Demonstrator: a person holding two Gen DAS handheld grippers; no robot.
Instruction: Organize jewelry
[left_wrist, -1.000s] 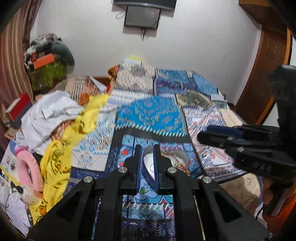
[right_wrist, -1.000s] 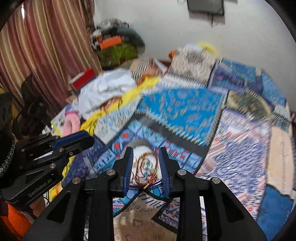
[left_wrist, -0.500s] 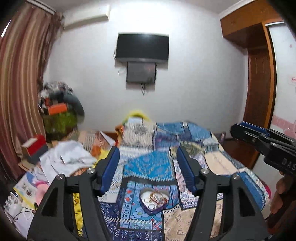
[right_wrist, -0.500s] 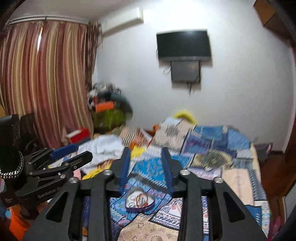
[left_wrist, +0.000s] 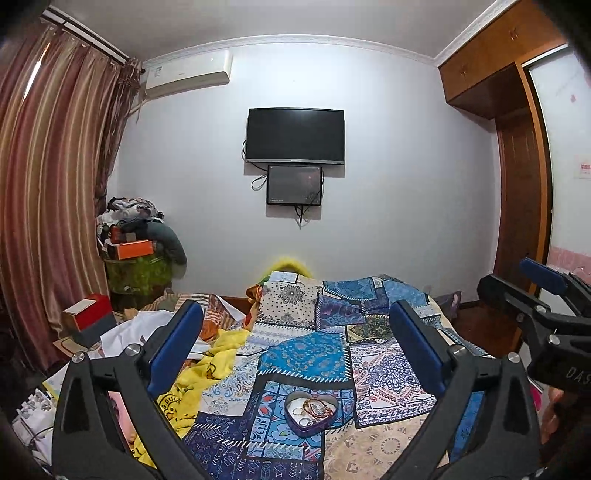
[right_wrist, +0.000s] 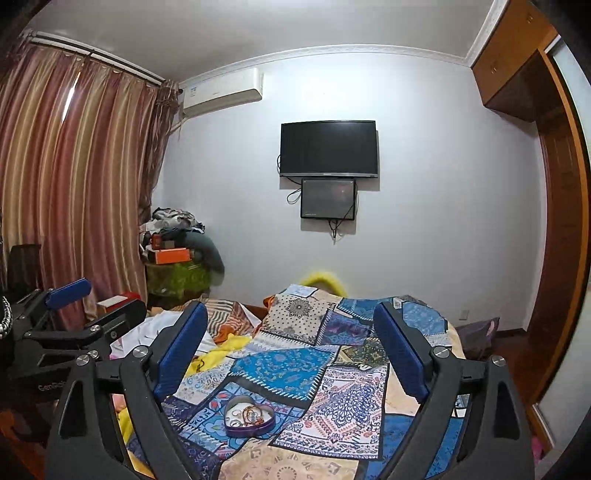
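- The heart-shaped tin (left_wrist: 311, 412) lies on the bed ahead of and below the left gripper (left_wrist: 295, 347), seen low in the gap between its two blue pads and well apart from them
- Inside the tin sits the jewelry (left_wrist: 314, 408): a tangle of rings and thin bangles, too small to sort one from another
- From the right gripper (right_wrist: 291, 345) the same tin shows ahead, below, and nearer its left finger than its right, again touching neither pad
- Left gripper is released: its jaws have just been opening and stand spread wide, with nothing between them but the view of the bed
- Right gripper is likewise released, jaws just spread apart, nothing gripped
- The tin rests on a patchwork bedspread (left_wrist: 306, 354) of blue, white and tan squares; a yellow blanket (left_wrist: 207, 373) and white cloth lie off to the left gripper's left
- Beyond the bed a pale wall carries a dark TV (left_wrist: 295, 134) with a smaller screen (left_wrist: 294, 184) under it; striped curtains (left_wrist: 48, 206) hang far left, a wooden wardrobe (left_wrist: 517, 155) far right
- Both grippers point nearly level over the foot of the bed, side by side, each visible at the edge of the other's view
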